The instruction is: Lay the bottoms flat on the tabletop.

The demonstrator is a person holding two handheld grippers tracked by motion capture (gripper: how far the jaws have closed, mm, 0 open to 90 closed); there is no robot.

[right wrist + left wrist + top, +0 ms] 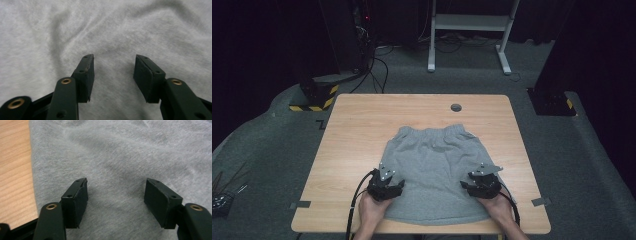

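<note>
Garment: grey shorts [432, 170] lie flat on the wooden table [357, 125], waistband at 12 o'clock, leg hems toward the person at 6 o'clock, the near hem close to the table's front edge.

Left gripper: left gripper [388, 187] sits over the shorts' 7 o'clock corner; in the left gripper view [116, 195] its jaws stand wide apart with bare fleece between the pads — nothing pinched.

Right gripper: right gripper [483, 186] sits over the 5 o'clock corner; in the right gripper view [113, 75] the jaws are parted, somewhat narrower than the left pair, and only flat cloth shows between them.

Step in hand, as I judge it: both grippers poised low over the fabric, likely to take or smooth the hem end for a fold toward 12 o'clock.

Risk 1: closing on flat cloth well inside the edge — the pads may slide over the fleece and catch nothing, or nip just the top layer, so the 2 layers separate when lifted.

Risk 2: uneven grip, since the 2 jaw pairs stand at different widths; if 1 side bites before the other, the hem could rise skewed and the fold land crooked.

Risk 3: soft wrinkles run through the cloth ahead of the right gripper; dragging could bunch them into a ridge under the fold.

Risk 4: the left gripper works just beside the shorts' side edge, with bare table at its 9 o'clock; a pull toward 6 o'clock could draw the hem off the table's front.
</note>
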